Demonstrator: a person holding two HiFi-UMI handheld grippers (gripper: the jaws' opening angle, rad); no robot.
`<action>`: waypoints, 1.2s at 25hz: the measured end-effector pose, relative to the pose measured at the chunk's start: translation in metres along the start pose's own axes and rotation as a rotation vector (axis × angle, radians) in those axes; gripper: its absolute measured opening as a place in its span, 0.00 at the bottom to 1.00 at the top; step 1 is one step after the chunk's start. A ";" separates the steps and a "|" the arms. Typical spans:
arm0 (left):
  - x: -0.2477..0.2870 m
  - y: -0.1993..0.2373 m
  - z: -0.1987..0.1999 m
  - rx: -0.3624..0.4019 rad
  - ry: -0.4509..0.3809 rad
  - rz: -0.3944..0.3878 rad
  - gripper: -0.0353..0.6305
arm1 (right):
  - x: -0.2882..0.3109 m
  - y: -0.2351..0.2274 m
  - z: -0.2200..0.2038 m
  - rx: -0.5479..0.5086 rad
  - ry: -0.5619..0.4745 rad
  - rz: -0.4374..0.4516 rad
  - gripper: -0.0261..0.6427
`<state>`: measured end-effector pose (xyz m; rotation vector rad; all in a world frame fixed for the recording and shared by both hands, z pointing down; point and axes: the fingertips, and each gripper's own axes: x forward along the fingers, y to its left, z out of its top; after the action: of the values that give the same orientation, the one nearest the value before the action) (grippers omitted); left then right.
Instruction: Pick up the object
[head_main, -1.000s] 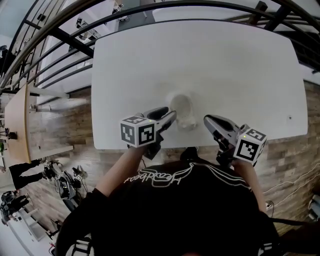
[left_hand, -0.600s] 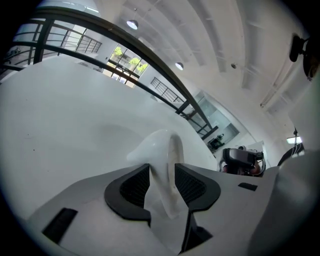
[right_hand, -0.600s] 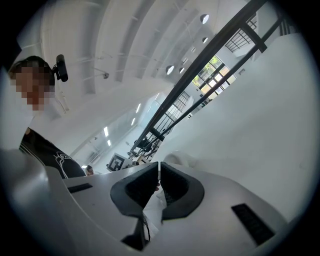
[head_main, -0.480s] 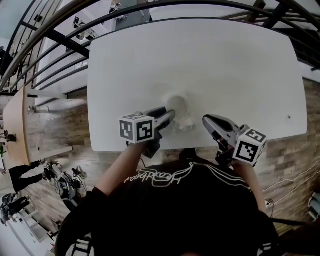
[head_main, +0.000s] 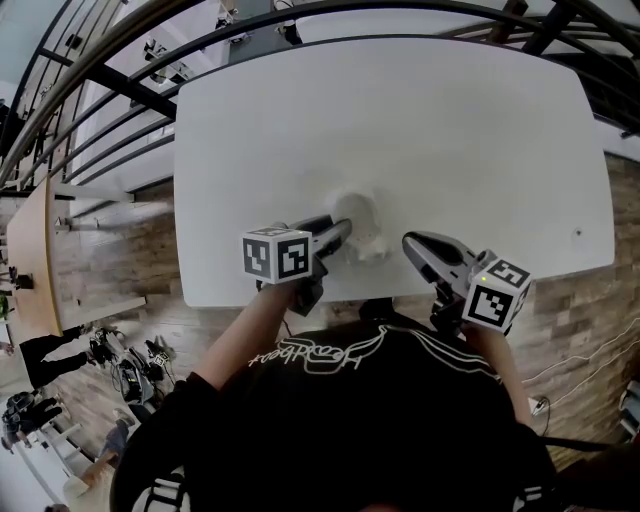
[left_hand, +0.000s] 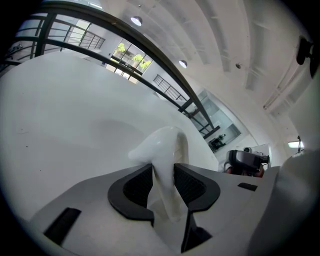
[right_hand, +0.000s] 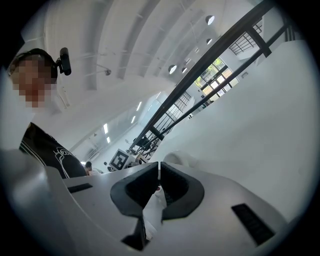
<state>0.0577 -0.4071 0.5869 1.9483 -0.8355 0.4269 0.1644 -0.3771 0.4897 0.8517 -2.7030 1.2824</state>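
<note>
One white glossy object (exact shape unclear) by near edge of white table, pinched between jaws of left gripper. Right gripper near, off object's right side, jaws pressed together, holding nothing.

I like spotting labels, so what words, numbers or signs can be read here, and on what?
Nothing legible to quote.
Black shirt: white script, upside down, too distorted to read.
Left marker cube and right marker cube: black-and-white squares only, no words.
White object: no print visible.
</note>
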 end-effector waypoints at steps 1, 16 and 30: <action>0.000 0.000 0.000 -0.001 0.001 0.001 0.26 | 0.000 0.000 0.000 0.001 -0.001 -0.002 0.07; -0.010 -0.001 -0.004 -0.020 -0.005 -0.021 0.24 | -0.003 0.009 -0.015 0.019 -0.012 -0.027 0.07; -0.042 -0.030 0.005 0.011 -0.064 -0.094 0.24 | -0.009 0.037 -0.014 0.028 -0.047 -0.010 0.07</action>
<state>0.0490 -0.3855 0.5401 2.0114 -0.7803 0.3152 0.1510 -0.3442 0.4711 0.9091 -2.7188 1.3182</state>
